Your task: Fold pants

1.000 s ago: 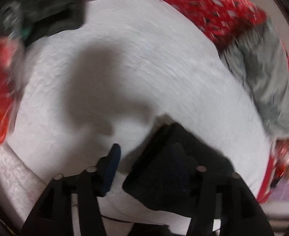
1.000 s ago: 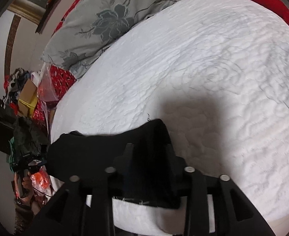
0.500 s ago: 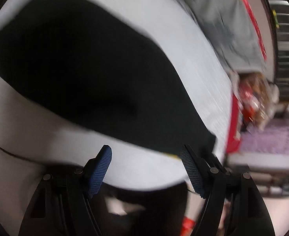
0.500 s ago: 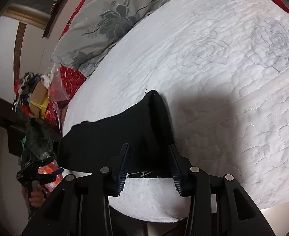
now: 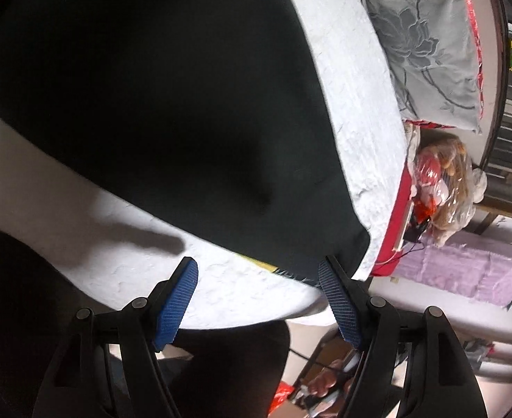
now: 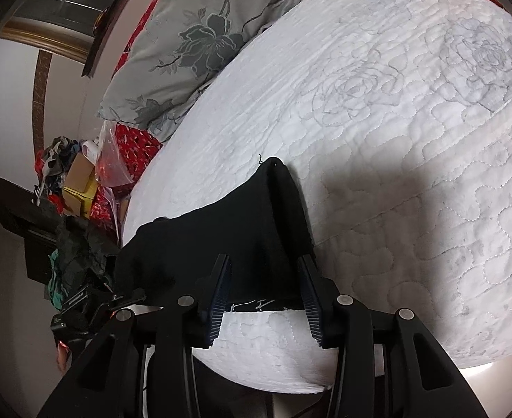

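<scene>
Left view, change: half a second back the left gripper (image 5: 257,278) sat in much the same spot over the pants (image 5: 158,104) — a second back the right finger was covered by the black cloth, now it's bare.
Left view, pose: tongs spread wide, nothing between the blue pads (image 5: 177,304); they hover just short of the pants' near hem, right pad tip right at the corner.
Left view, room: white quilt (image 5: 363,111) edge runs under the tongs, bare strip to their left; grey floral pillow (image 5: 426,45) well ahead to the right.
Right view, change: the right gripper (image 6: 264,296) had cloth bunched between its fingers a second ago — now the hem lies flat.
Right view, pose: partly open, pads either side of the pants (image 6: 221,240) edge, not pinching as far as I can tell.
Right view, room: lots of open quilt (image 6: 412,139) ahead and to the right; pillow (image 6: 200,45) far ahead-left.
</scene>
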Demonstrator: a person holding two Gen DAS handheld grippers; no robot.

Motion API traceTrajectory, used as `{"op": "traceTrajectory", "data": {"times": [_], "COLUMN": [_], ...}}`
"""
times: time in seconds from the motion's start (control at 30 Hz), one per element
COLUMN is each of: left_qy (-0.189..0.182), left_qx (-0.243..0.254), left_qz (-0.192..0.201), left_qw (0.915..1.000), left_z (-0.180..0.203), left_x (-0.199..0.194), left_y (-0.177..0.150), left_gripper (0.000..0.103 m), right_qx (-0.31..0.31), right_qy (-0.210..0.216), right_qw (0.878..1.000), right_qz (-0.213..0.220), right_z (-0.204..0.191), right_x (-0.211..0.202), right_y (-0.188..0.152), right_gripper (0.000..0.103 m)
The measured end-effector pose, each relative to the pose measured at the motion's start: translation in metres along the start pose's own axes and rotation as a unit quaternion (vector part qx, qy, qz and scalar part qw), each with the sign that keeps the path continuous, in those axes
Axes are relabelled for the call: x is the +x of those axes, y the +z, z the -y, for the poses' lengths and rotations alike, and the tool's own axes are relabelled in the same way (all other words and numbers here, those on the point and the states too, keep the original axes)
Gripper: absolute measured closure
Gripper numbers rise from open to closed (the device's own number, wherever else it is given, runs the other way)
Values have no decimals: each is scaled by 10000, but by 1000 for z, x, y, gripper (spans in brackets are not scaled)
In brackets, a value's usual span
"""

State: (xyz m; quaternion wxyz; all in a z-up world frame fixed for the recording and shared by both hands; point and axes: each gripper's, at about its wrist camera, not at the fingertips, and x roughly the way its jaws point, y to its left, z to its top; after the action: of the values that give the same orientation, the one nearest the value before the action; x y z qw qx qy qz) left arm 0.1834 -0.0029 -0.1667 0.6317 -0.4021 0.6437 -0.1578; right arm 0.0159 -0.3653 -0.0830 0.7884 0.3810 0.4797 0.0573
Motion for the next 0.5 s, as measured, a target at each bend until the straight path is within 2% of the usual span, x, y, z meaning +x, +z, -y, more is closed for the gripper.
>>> {"op": "traceTrajectory", "data": {"times": [0.1,0.23,0.43,0.5], "left_qy": [-12,52,115,-5], "left_qx": [18,2,-27,-118], "left_qz": [139,158,39,-117], "left_qw": [9999,9999,9999,9999], "left_z": [5,11,16,15], "left_x": [2,7,13,17], "left_y": [-4,-3,-3,-7], "left_gripper": [33,47,47,47], "right_qx": [-9,-45,-5,-18], "right_qy": [46,-20,-264,-328], "right_qw": [10000,10000,9995,9992], "right_qz": [-4,64,190,207], "right_z": [1,-1,-1,-1], "right_x": [-2,-4,-9,-6], "right_y": [-3,-5,-15,-17], "right_gripper": [61,61,61,61]}}
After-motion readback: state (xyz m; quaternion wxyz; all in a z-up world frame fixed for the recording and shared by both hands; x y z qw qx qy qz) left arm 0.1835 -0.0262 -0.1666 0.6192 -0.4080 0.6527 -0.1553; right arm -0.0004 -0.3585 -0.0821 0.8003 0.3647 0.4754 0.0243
